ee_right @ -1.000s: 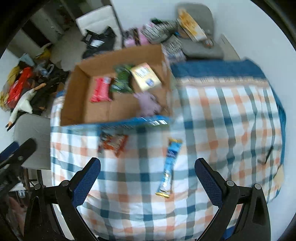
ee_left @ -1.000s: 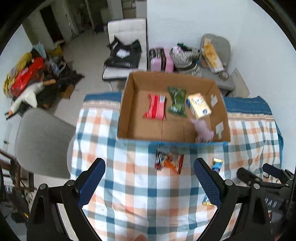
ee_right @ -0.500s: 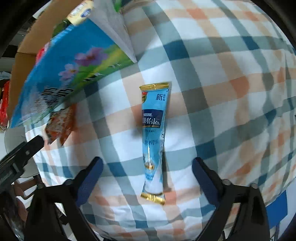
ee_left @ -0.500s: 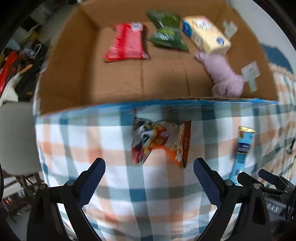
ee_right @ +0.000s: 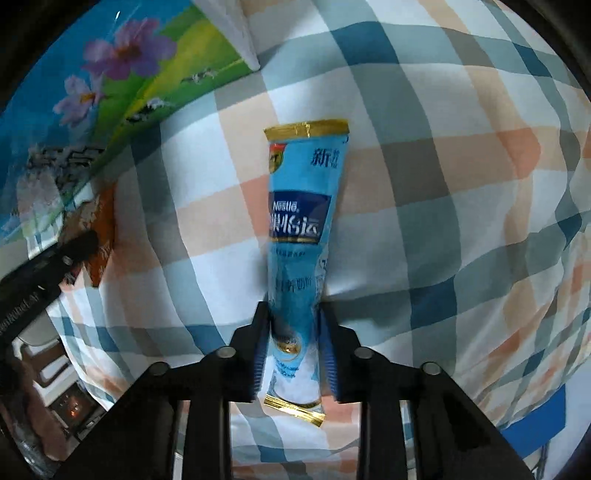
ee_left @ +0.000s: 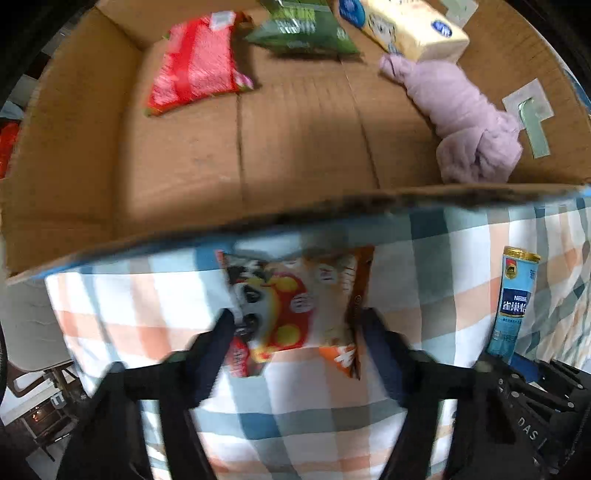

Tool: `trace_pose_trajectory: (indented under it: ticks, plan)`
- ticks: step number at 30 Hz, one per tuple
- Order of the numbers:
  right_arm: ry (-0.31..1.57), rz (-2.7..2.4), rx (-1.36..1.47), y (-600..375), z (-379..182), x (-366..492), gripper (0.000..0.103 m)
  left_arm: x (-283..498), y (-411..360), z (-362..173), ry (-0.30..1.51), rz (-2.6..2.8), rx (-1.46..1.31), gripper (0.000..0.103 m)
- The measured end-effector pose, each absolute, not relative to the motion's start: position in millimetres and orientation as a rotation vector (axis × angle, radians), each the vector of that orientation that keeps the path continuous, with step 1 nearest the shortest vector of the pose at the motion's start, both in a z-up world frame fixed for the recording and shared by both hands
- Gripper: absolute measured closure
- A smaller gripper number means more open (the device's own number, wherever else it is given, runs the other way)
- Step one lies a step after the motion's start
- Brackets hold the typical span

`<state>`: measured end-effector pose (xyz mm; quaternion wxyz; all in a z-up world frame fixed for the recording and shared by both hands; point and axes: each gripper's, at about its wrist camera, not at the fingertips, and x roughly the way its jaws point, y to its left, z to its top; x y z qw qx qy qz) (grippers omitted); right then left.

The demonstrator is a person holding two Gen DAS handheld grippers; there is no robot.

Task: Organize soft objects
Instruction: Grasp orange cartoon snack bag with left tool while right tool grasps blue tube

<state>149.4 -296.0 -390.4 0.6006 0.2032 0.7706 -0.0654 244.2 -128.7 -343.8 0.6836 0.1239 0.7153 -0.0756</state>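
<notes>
An orange snack bag point(ee_left: 288, 295) with a panda print lies on the checked cloth just in front of the cardboard box point(ee_left: 303, 140). My left gripper point(ee_left: 299, 332) has its fingers pressed against both side edges of that bag; this view is blurred. A long blue sachet point(ee_right: 303, 206) with gold ends lies lengthwise on the cloth, and my right gripper point(ee_right: 293, 332) is shut on its near end. The same blue sachet point(ee_left: 515, 295) shows at the right of the left wrist view.
Inside the box lie a red pack point(ee_left: 195, 62), a green pack point(ee_left: 299, 29), a yellow tissue pack point(ee_left: 410, 29) and a lilac cloth point(ee_left: 469, 122). The box's flower-printed outer wall point(ee_right: 110, 74) rises at the upper left. The checked tablecloth point(ee_right: 443, 184) spreads right.
Both grippers dropped from high above the table to the cloth. The left fingers narrowed onto the snack bag, and the right fingers shut on the blue sachet.
</notes>
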Motion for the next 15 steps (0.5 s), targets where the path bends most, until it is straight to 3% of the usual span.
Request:
trace_pose_trajectory:
  ticks: [1, 15]
  plan:
    - [1.786, -0.150, 0.463, -293, -389, 148, 0.078, 242, -127, -342, 1.608, -0.170, 0.261, 0.052]
    - [1.727, -0.011, 0.466, -254, -341, 129, 0.085, 178, -64, -313, 1.595, -0.118, 0.054, 0.056]
